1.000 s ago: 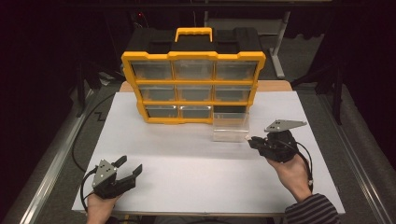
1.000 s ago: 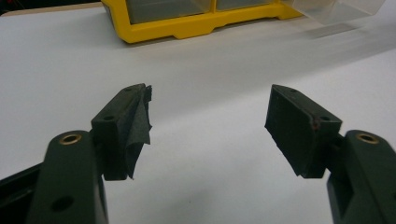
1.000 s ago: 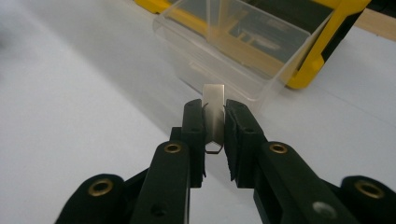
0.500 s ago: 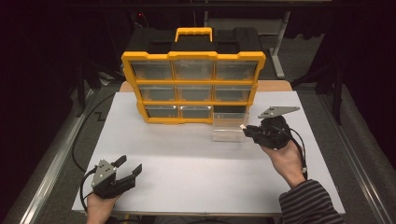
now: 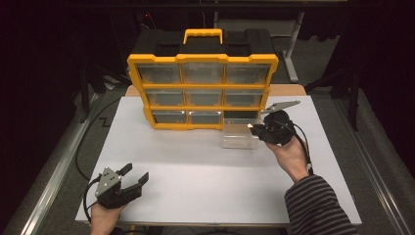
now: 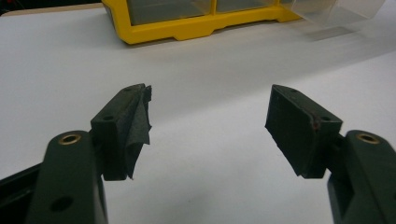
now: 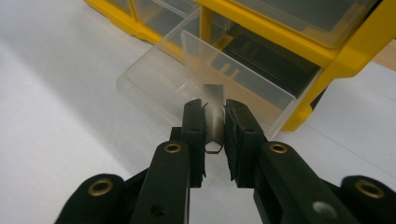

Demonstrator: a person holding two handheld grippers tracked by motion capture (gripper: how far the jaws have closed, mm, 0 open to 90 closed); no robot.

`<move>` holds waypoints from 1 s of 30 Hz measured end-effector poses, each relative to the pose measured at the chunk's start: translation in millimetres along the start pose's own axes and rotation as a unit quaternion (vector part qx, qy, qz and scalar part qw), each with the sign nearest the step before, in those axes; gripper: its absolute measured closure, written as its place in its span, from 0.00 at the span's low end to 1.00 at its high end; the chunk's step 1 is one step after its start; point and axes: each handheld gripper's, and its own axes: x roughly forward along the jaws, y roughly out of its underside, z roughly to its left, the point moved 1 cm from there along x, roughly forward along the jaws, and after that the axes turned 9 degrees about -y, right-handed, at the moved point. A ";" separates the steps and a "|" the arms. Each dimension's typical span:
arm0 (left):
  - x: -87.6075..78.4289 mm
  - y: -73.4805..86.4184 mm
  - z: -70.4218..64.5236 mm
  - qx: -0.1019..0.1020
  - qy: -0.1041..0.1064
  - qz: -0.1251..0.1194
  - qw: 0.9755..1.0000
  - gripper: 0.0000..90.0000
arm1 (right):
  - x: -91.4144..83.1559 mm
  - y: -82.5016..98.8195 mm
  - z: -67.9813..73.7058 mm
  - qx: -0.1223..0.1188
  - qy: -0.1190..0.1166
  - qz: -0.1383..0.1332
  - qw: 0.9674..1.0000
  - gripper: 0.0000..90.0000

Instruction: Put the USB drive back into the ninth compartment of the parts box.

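A yellow drawer cabinet (image 5: 202, 59) with clear drawers stands at the back of the white table. Its bottom right slot (image 5: 241, 114) is empty and dark. A clear plastic drawer (image 5: 237, 141) lies on the table just in front of that slot. My right gripper (image 5: 254, 129) is at the drawer's right end, shut on the drawer's clear tab; in the right gripper view the jaws (image 7: 215, 109) pinch this tab, with the drawer (image 7: 159, 88) beyond. My left gripper (image 5: 137, 171) rests open at the table's front left, nothing between its jaws (image 6: 210, 98).
The white table top (image 5: 195, 161) stretches between both hands. A black cable (image 5: 83, 147) runs along the left side. The cabinet's yellow base (image 6: 187, 28) and the clear drawer (image 6: 336, 11) appear far off in the left gripper view.
My right hand has moved left and away from me, toward the cabinet, staying shut. The clear drawer keeps roughly its place before the empty slot. The left gripper has not moved.
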 end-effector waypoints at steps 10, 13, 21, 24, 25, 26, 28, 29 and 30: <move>-0.6 0.2 0.5 -0.002 -0.002 0.000 1.000 0.35 | 13.6 -3.2 -13.2 0.015 0.010 0.013 1.000 0.88; -0.6 0.4 0.7 -0.004 -0.002 0.000 1.000 0.35 | 19.0 -4.5 -14.9 0.016 0.011 0.018 1.000 0.88; -1.3 0.8 1.3 -0.005 -0.003 0.001 1.000 0.35 | 32.3 -7.0 -19.1 0.022 0.013 0.034 0.999 0.82; -1.0 1.0 0.8 -0.005 -0.003 0.001 1.000 0.35 | 31.5 -6.4 -18.7 0.030 0.009 0.024 0.999 0.74; -1.0 1.0 0.7 -0.005 -0.002 0.001 1.000 0.35 | 30.7 -5.9 -17.6 0.030 0.008 0.023 0.999 0.73; -0.9 1.0 0.6 -0.004 -0.002 0.001 1.000 0.35 | 29.8 -5.5 -16.3 0.026 0.008 0.024 0.999 0.71; -0.8 0.9 0.6 -0.005 -0.002 0.002 1.000 0.35 | 27.4 -4.8 -13.0 0.021 0.007 0.026 0.999 0.69; -0.6 0.9 0.7 -0.005 -0.002 0.002 1.000 0.35 | 25.9 -4.6 -11.5 0.019 0.007 0.024 1.000 0.67; -0.4 0.8 0.7 -0.005 -0.002 0.002 1.000 0.35 | 24.1 -4.5 -10.4 0.017 0.006 0.022 1.000 0.66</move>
